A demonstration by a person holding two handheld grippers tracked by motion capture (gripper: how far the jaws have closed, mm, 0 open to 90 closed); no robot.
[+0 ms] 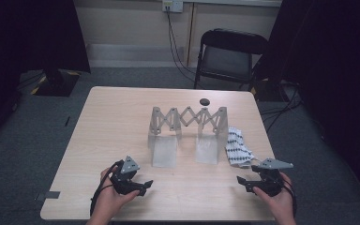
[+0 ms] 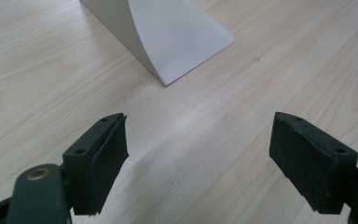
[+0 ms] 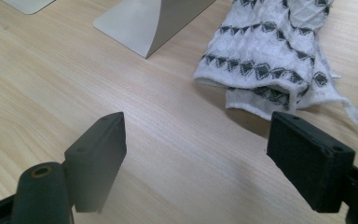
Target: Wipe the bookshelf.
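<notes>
Beside rack (image 1: 188, 123) (right claw (image 1: 242, 182) near): cloth (image 1: 237, 146)

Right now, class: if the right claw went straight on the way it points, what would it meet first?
Probably the patterned cloth. The right claw is open above bare table, with the cloth just ahead towards its right jaw; the rack's foot lies farther off. Depth is uncertain.

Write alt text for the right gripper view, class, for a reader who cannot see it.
The right gripper hovers with its two black jaws wide apart above a pale wooden table. Ahead at the upper right lies a crumpled white cloth with black diamond patterns, beside the grey foot of a metal rack.
</notes>
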